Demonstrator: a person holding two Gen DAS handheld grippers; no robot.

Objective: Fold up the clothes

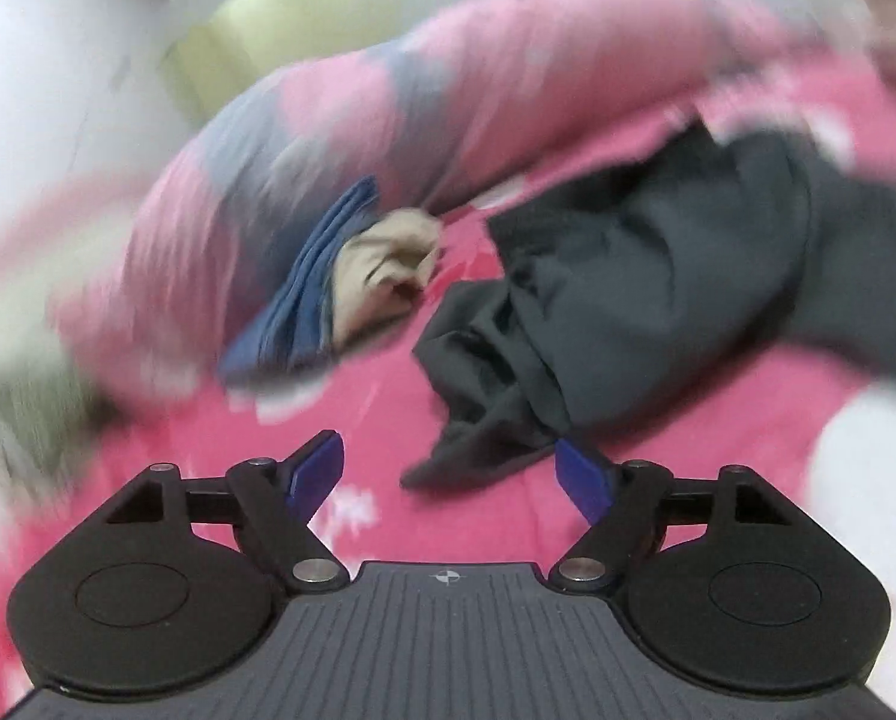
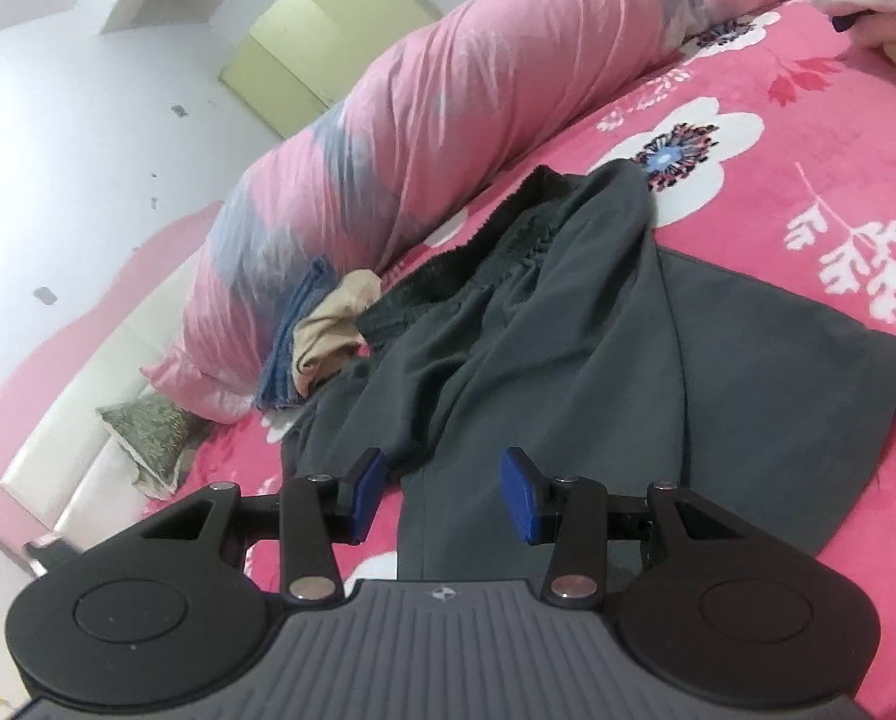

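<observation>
Bed (image 2: pixel 808 138) fills both views, covered in a bright pink blanket with white flowers and leaf sprigs. Long rolled quilt (image 2: pixel 435 120), pale pink with grey-blue patches, lies along the far edge of the bed, next to a pink-and-white headboard (image 2: pixel 87 360). Dark grey trousers (image 2: pixel 568 348) lie spread on the blanket in front of the quilt, waistband toward the quilt, one leg running toward the right wrist camera, the other fanned out to the right. In the left wrist view the same trousers (image 1: pixel 628 276) look bunched, with one crumpled end reaching down near the right finger; that view is motion-blurred. Small pile at the foot of the quilt, just left of the trousers: a blue folded cloth (image 2: pixel 294 330) and a beige garment (image 2: pixel 333 330) touching it. A green speckled cushion (image 2: pixel 150 432) sits by the headboard. Right gripper (image 2: pixel 441 492) hovers over the trouser leg, blue pads spread apart, nothing between them. Left gripper (image 1: pixel 448 474) spread wide over the blanket, empty, its right pad just beside the trouser end; contact cannot be told.
</observation>
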